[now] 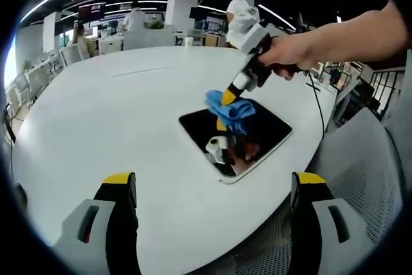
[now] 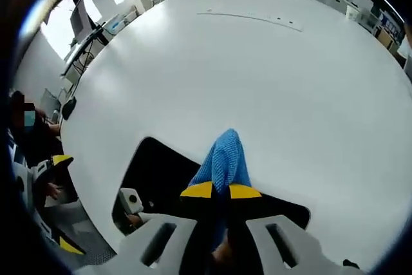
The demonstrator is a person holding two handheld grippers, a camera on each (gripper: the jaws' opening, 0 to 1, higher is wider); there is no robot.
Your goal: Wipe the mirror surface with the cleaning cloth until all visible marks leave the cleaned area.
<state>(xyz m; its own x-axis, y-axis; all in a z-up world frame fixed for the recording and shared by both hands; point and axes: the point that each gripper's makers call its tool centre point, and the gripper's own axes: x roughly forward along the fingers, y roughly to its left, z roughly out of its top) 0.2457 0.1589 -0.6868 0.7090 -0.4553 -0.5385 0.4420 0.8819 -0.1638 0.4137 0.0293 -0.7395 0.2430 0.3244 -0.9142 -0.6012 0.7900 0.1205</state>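
A large white table (image 1: 116, 114) spreads across the left gripper view, and on it, toward four o'clock from the picture's middle, lies the mirror (image 1: 257, 140), a dark rounded rectangle with a pale rim, flat on the tabletop and near the table's edge. The right gripper (image 1: 226, 98) comes in from two o'clock, held in a person's hand (image 1: 290, 53), its yellow-tipped jaws clenched on the cleaning cloth (image 1: 232, 111), a crumpled blue bundle pressed onto the mirror's far part at about eleven o'clock of the glass. The glass reflects the gripper and cloth as pale and reddish shapes near its lower half. The left gripper (image 1: 212, 188) has its two jaws rising from the bottom at seven and five o'clock, spread wide with nothing between them, hovering short of the mirror and apart from it. A grey mesh chair (image 1: 367, 172) stands beside the table at four o'clock, and an office with desks and ceiling lights lies beyond at twelve o'clock. In the right gripper view the right gripper (image 2: 221, 190) shows its yellow tips meeting at six o'clock, pinching the cleaning cloth (image 2: 225, 156), which sticks up toward twelve o'clock over the mirror (image 2: 154, 165); the mirror's dark surface extends to eight o'clock, and the white table (image 2: 270, 75) stretches beyond.
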